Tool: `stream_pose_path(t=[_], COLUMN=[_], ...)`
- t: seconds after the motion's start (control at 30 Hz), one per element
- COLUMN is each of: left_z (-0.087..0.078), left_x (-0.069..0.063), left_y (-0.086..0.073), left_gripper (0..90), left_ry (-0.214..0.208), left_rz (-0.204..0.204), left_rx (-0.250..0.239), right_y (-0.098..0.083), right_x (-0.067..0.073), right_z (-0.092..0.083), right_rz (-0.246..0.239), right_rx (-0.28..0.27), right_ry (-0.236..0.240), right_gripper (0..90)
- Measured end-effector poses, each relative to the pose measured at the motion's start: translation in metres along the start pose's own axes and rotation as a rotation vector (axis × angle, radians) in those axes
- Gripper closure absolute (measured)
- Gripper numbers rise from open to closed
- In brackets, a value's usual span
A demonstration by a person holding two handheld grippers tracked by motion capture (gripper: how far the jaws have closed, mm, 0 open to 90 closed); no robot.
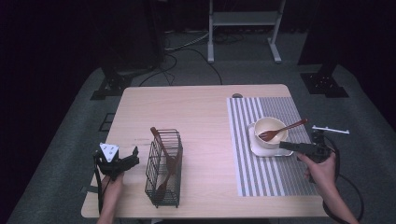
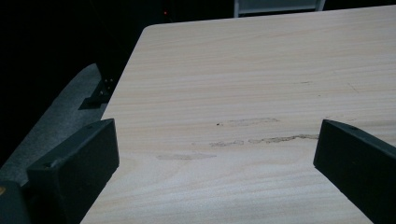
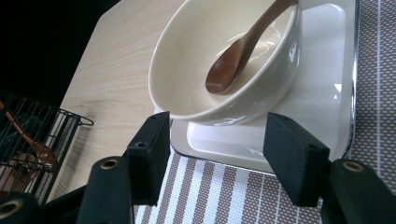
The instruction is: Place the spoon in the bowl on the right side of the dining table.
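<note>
A light wooden table (image 1: 201,140) carries a grey-and-white striped placemat (image 1: 271,168) on its right half. One square white plate (image 1: 256,145) lies on the placemat, and one cream bowl (image 1: 270,130) sits on that plate. One brown wooden spoon (image 1: 280,131) rests in the bowl, its head down inside and its handle leaning out over the rim on the side away from the table's middle.

Well to the left of the bowl stands one black wire basket (image 1: 163,169), upright, with dark wooden utensils (image 1: 164,158) leaning inside it; two handles can be made out, though the exact count is hard to tell through the mesh.

The right gripper (image 1: 290,146) is held low just beside the plate, on the person's side of the bowl. Its jaws stand partly apart with nothing between them, pointing at the bowl and the plate's near edge.

The left gripper (image 1: 128,161) hovers just left of the basket, apart from it, jaws spread wide and empty over bare tabletop marked with a few faint scuffs.

Beyond the table, a white metal frame (image 1: 245,28) and dark stands rest on the grey floor.
</note>
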State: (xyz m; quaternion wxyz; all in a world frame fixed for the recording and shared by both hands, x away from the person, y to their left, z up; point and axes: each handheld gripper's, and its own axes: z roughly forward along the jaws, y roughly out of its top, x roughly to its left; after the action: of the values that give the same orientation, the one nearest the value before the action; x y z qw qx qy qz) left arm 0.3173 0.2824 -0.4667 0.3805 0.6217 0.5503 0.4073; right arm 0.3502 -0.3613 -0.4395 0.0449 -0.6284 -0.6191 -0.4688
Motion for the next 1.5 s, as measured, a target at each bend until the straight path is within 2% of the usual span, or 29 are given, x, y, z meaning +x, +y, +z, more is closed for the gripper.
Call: stream_pose_path(t=[0.9,1.3,1.5], left_z=[0.0,0.0,0.0], left_x=[0.0,0.0,0.0], left_y=[0.0,0.0,0.0], left_gripper=[0.0,0.0,0.0], left_ry=[0.0,0.0,0.0], left_rz=[-0.002,-0.002,-0.002], left_rx=[-0.002,-0.001,-0.002], right_y=[-0.027,-0.041,-0.047], right_x=[0.014,0.023,0.024], right_z=[0.007,0.016,0.018], right_rz=[-0.051,-0.098,-0.097], right_rx=[0.035,0.062,0.059], right_ry=[0.009,0.001,0.006], right_gripper=[39.4,37.0,36.8])
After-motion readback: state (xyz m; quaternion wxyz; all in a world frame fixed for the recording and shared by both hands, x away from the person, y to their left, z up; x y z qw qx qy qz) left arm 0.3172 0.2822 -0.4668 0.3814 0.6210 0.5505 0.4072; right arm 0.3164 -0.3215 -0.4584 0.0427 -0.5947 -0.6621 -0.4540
